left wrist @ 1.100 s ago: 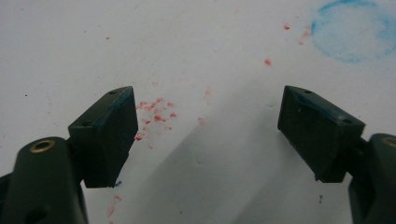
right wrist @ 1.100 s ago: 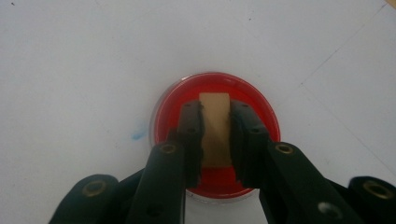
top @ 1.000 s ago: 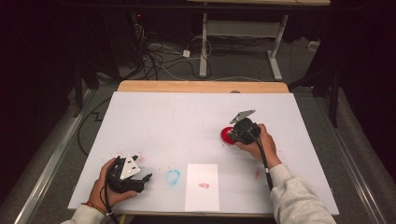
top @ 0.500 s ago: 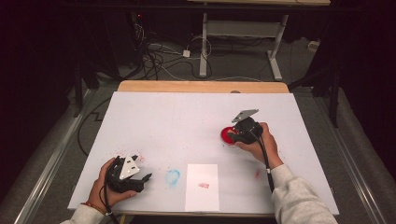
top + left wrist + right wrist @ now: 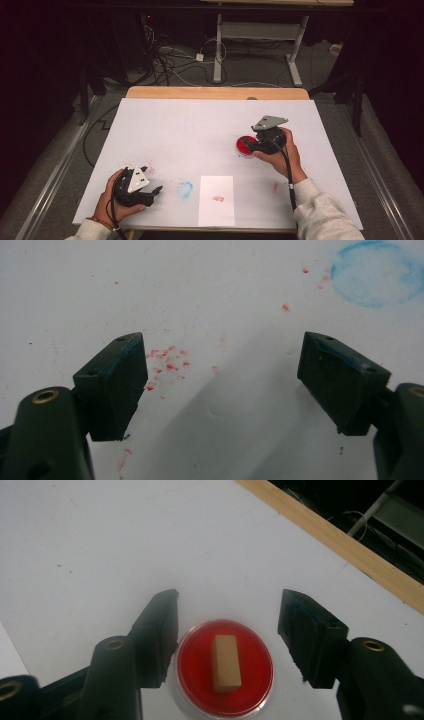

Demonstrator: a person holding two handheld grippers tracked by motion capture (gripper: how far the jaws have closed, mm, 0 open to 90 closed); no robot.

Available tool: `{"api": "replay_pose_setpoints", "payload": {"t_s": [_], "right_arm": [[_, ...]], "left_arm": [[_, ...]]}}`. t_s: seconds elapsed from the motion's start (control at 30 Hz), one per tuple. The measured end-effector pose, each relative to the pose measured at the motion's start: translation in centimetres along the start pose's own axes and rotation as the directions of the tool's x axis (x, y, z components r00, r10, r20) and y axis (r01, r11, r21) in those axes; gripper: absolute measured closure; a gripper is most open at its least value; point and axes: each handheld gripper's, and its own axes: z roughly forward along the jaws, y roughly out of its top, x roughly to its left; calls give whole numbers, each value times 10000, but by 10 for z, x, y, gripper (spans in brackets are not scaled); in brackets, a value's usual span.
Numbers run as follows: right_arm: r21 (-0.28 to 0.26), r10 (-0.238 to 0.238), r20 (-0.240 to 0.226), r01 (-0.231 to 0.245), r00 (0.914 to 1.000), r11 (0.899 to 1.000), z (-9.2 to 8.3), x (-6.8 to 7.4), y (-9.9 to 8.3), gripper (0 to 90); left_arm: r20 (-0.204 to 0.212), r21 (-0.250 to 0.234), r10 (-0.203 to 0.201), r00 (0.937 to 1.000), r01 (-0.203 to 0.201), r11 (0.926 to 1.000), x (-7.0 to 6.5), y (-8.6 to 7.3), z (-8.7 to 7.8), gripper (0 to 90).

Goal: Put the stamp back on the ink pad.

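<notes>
A round red dish [image 5: 195, 666] sits on the white table cover, and a small tan wooden block [image 5: 226, 662] lies flat in its middle. My right gripper [image 5: 227, 605] hovers just above the dish; its jaws have just been opening, stand apart on either side, and touch nothing. From the high view the red dish [image 5: 245, 144] peeks out at the left of the right gripper [image 5: 254, 146]. My left gripper [image 5: 157, 190] rests near the front left of the table. The left gripper [image 5: 222, 360] is open over red specks [image 5: 167, 362], with nothing between its pads.
A blue ring stain [image 5: 185, 189] and a white paper sheet [image 5: 216, 210] with a red smear lie near the front edge. The table's wooden far edge [image 5: 215, 93] runs behind. Cables and a desk frame stand on the dark floor beyond.
My right gripper has lifted slightly above the red dish. The left hand has stayed in place.
</notes>
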Motion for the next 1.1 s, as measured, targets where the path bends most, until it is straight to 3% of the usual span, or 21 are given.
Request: {"api": "replay_pose_setpoints", "payload": {"t_s": [0.27,0.53,0.8,1.1], "right_arm": [[-532,95,356,-76,9993,9986,-13,3,2,302],[-1247,154,635,-73,9979,9922,-28,5,1,276],[-1831,-17,771,159,9970,9830,-45,10,-2,278],[-2026,-402,1235,648,9915,9771,-59,24,-4,232]], "left_arm": [[-7,-2,-16,10000,16,10000,0,0,0,197],[-25,-14,-16,10000,16,10000,0,0,0,196],[-14,-21,-21,10000,21,10000,0,0,0,196],[-51,-37,-24,10000,24,10000,0,1,-1,196]]}}
